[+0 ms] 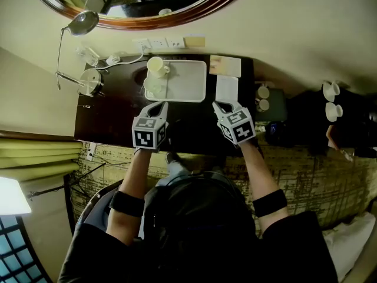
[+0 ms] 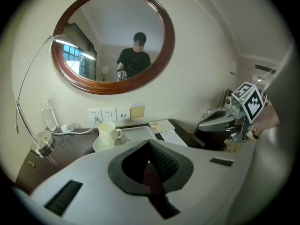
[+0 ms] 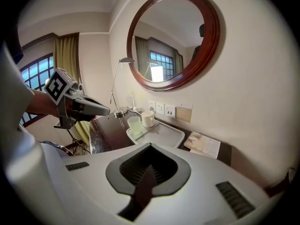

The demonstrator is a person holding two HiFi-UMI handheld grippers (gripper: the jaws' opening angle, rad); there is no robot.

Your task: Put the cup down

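Down from the head view: shows a white cup [image 1: 156,66] upright at the far left corner of a white tray [image 1: 191,81] on the dark worktop [image 1: 112,117], a pale tumbler [image 1: 153,88] just beside it; finds left tongs [image 1: 156,106] and right tongs [image 1: 222,107] hovering near the tray's front edge, clear of the cup. Along the left gripper view: shows jaws closed together, nothing held, cup and tumbler beyond. Along the right gripper view: shows jaws likewise together and empty, cup standing past them on the tray.
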